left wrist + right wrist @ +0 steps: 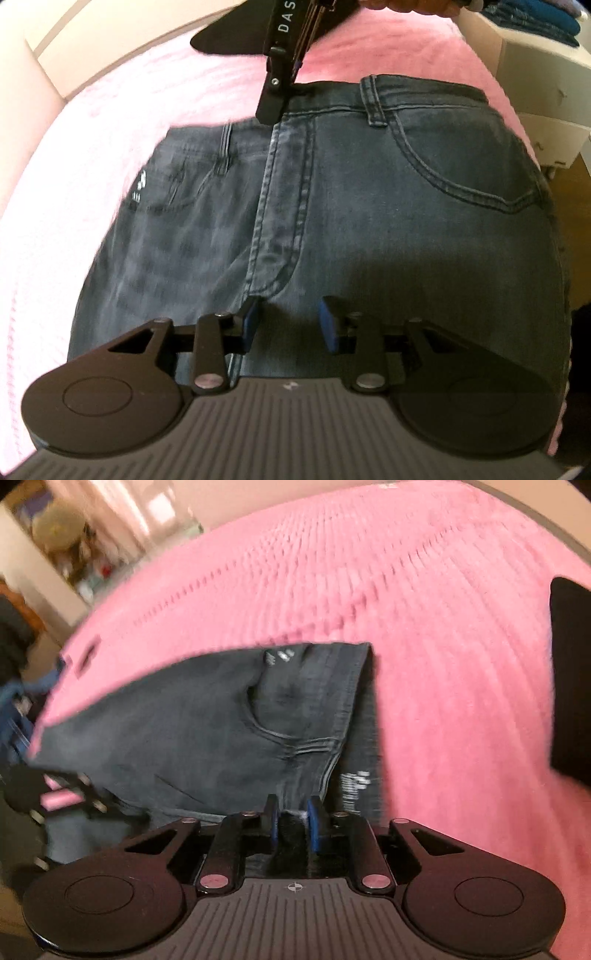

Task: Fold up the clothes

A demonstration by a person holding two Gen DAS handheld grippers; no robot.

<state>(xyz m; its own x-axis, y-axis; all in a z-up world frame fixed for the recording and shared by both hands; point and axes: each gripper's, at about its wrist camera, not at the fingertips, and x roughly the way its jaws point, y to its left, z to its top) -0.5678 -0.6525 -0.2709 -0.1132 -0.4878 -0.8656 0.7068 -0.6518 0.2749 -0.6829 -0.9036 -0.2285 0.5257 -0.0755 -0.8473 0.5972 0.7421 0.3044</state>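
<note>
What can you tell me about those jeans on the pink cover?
The jeans are faded grey-blue denim with stitched seams, belt loops, curved front pockets and a fly. They lie front up on the pink cover, partly lifted at the waistband, where the right gripper pinches them. The left gripper hovers open near the crotch.

Your jeans [369, 221] blurred on their left half, legs cut off below, your hand [410, 4] cropped at the top, shelf clutter [74, 546] too smeared to tell
</note>
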